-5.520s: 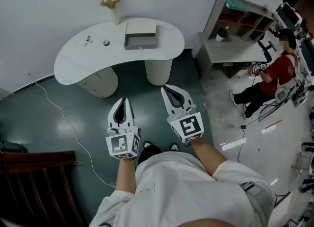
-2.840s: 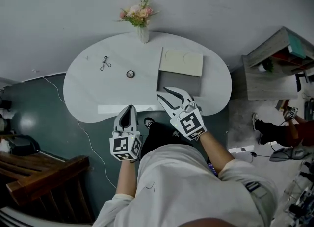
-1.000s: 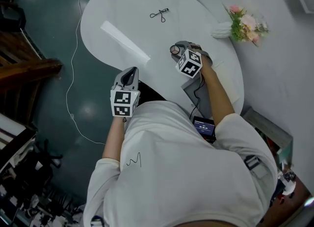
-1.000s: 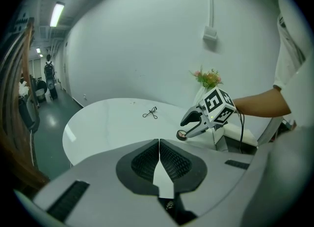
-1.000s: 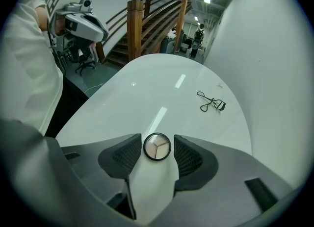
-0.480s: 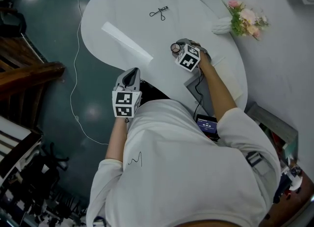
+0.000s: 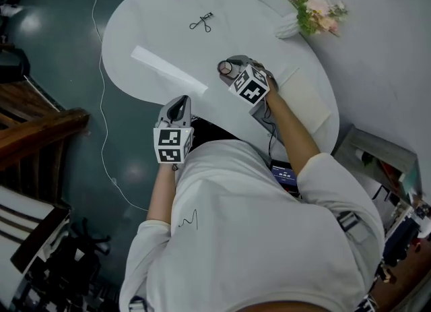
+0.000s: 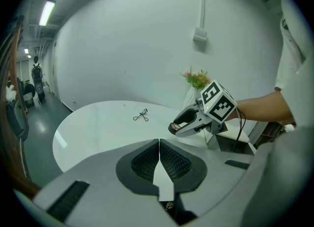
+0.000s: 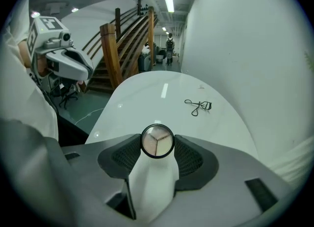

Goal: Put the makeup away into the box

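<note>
R gripper (image 7: 227, 68) pinched the round compact (image 9: 157, 141) betw. its fingers, over the desk (image 7: 148, 41). L gripper (image 8: 159, 148) was by the desk edge, fingers pressed together, nothing betw. them. Further off on the desk lay the eyelash curler (image 7: 200, 22).

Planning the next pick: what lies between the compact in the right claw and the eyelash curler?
Nothing. The right gripper view shows only bare white table between the compact and the eyelash curler.

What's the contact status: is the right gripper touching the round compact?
Touching. The right gripper view shows the round compact wedged between the two pads of the right gripper, no gap on either side.
</note>
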The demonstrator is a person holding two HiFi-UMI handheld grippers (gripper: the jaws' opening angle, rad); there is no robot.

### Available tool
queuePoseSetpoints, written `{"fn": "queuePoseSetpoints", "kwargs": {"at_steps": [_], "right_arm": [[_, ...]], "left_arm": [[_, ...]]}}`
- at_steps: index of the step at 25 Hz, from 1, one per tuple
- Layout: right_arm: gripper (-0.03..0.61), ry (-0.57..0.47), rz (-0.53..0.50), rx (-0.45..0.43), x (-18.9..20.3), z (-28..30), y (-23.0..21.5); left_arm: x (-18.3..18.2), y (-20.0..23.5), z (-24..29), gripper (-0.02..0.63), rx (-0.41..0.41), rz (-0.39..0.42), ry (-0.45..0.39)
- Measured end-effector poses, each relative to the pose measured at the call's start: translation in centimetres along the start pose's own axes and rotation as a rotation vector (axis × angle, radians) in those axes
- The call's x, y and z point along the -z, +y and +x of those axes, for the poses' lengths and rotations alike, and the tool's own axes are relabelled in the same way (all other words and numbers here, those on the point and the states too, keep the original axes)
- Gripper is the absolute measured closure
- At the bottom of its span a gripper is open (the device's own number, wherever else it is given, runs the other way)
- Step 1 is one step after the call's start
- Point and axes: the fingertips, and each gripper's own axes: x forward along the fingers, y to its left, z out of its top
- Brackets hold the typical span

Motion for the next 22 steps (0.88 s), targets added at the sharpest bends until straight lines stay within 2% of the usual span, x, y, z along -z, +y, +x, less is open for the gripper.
{"fn": "queuePoseSetpoints", "kwargs": {"at_steps": [4, 9, 12, 22], "right_arm": [[0.366, -0.073, 0.092, 0.064, -1.5, -1.9, 0.4], [0.367, -0.196, 0.319, 0.101, -3.0, -4.9, 0.5], [0.367, -0.247, 0.391, 0.148, -2.9, -6.4, 0.2], [0.365, -0.258, 0.539, 0.272, 0.7, -10.9, 0.1]], "left_arm": [[-0.8, -0.7, 0.5, 0.593, 0.042, 0.032, -0.010], [-1.9, -1.6, 1.5, 0.592, 0.081, 0.060, -0.020], [-2.6, -2.4, 2.1, 0.592, 0.114, 0.078, -0.025], [-4.6, -6.9, 5.4, 0.592, 0.271, 0.174, -0.010]]}}
